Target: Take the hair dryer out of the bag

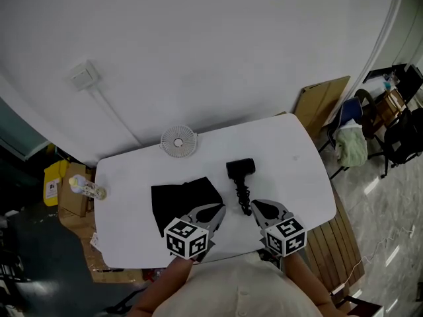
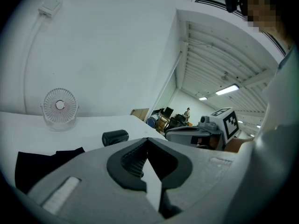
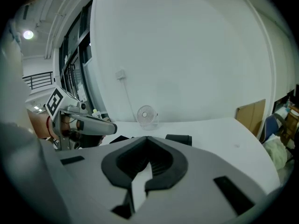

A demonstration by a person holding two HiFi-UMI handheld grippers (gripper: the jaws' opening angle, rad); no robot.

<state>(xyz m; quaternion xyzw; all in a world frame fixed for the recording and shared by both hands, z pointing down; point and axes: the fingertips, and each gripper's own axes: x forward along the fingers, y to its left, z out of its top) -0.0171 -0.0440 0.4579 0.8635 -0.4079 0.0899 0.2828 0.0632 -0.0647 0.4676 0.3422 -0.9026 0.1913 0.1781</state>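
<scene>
The black hair dryer (image 1: 240, 170) lies on the white table (image 1: 304, 170), its coiled cord (image 1: 244, 199) trailing toward me. Left of it the black bag (image 1: 183, 201) lies flat and slack. Both grippers hover above the table's near edge, apart from the two things. My left gripper (image 1: 216, 211) is shut and empty, over the bag's near right corner. My right gripper (image 1: 259, 207) is shut and empty beside the cord's end. The dryer's barrel (image 2: 115, 137) shows in the left gripper view and the barrel (image 3: 179, 139) again in the right gripper view, beyond the closed jaws.
A small white desk fan (image 1: 178, 140) stands at the table's far edge. A plastic bottle (image 1: 88, 188) sits on a box left of the table. Chairs and a cardboard sheet (image 1: 320, 102) stand at the right. A wall socket (image 1: 83, 76) is on the wall.
</scene>
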